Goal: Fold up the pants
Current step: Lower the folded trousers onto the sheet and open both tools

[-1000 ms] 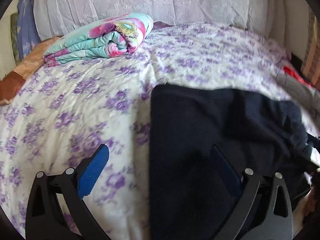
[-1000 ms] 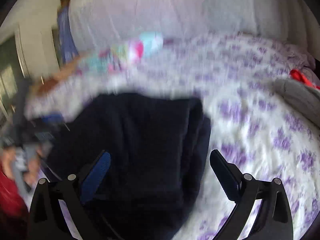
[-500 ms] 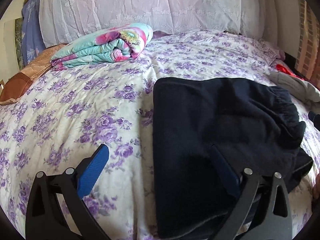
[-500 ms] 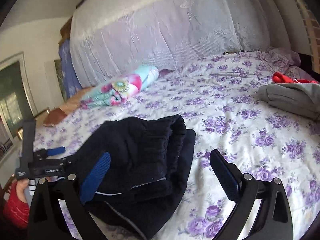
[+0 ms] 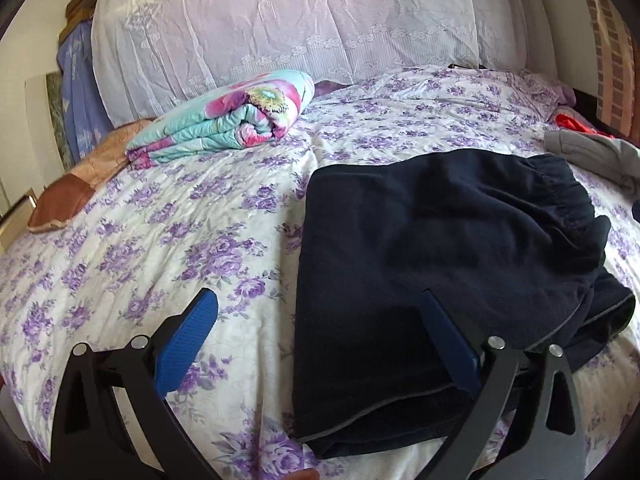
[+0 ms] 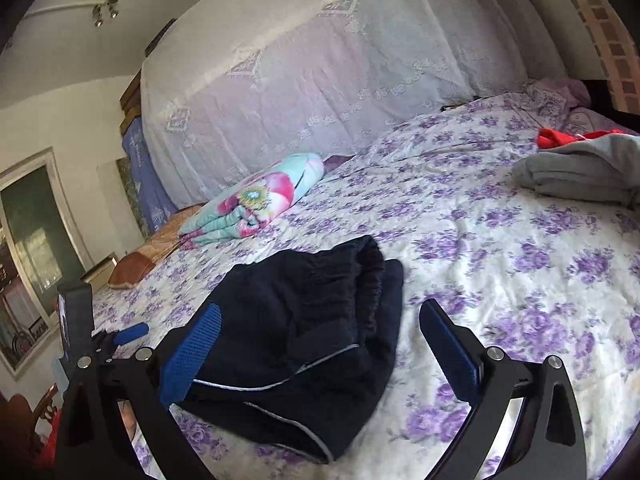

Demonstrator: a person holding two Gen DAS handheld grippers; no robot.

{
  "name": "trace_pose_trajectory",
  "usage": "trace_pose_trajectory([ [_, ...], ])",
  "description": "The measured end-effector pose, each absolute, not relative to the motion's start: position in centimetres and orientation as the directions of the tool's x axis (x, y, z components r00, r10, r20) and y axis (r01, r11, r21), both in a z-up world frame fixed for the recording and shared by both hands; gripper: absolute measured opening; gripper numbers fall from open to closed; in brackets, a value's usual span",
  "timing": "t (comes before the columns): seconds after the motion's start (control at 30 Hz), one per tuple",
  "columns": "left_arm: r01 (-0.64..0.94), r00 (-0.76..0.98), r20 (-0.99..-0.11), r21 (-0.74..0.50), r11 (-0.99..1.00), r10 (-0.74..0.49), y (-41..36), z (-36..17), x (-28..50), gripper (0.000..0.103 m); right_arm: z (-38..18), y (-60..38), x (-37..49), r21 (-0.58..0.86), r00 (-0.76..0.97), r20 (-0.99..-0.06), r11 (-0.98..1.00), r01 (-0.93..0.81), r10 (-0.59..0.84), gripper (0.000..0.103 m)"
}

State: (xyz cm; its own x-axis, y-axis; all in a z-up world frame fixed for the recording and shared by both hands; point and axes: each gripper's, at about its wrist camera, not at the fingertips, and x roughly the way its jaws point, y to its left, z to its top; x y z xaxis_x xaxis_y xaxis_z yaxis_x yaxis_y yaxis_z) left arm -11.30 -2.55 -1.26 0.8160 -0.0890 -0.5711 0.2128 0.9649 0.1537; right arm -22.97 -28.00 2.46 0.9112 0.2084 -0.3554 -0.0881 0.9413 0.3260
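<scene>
Left tongs [image 5: 320, 336] spread wide, holding nothing, above the near edge of the folded dark pants [image 5: 440, 248]. Right tongs [image 6: 320, 344] likewise spread and empty. Pants lie folded on the floral bed [image 5: 160, 248], a rolled quilt [image 5: 228, 120] well behind.

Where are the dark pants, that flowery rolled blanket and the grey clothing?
dark pants [image 5: 432, 248], left wrist view, on the flat folded top layer.
flowery rolled blanket [image 5: 240, 120], left wrist view, on its rolled end.
grey clothing [image 6: 580, 172], right wrist view, on the middle of the folded pile.
</scene>
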Motion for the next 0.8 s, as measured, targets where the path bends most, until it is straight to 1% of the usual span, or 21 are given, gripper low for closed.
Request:
trace_pose_trajectory([
  [0.1, 0.213, 0.812, -0.577, 0.143, 0.966, -0.094, -2.6, -1.2, -11.3, 0.098, 2.5, -26.0, -22.6, 0.234, 0.904, -0.383, 0.966, -0.107, 0.192, 0.100],
  [0.2, 0.214, 0.801, -0.589, 0.111, 0.971, -0.109, -2.2, -1.3, -11.1, 0.098, 2.7, -25.2, -23.1, 0.188, 0.909, -0.372, 0.974, -0.126, 0.189, 0.100],
  [0.7, 0.203, 0.784, -0.609, 0.068, 0.977, -0.121, -2.1, -1.4, -11.6, 0.098, 2.7, -24.9, -23.7, 0.178, 0.914, -0.368, 0.978, -0.112, 0.172, 0.100],
  [0.8, 0.206, 0.779, -0.614, 0.052, 0.977, -0.132, -2.3, -1.3, -12.3, 0.098, 3.0, -24.5, -24.3, 0.153, 0.925, -0.346, 0.982, -0.107, 0.155, 0.100],
])
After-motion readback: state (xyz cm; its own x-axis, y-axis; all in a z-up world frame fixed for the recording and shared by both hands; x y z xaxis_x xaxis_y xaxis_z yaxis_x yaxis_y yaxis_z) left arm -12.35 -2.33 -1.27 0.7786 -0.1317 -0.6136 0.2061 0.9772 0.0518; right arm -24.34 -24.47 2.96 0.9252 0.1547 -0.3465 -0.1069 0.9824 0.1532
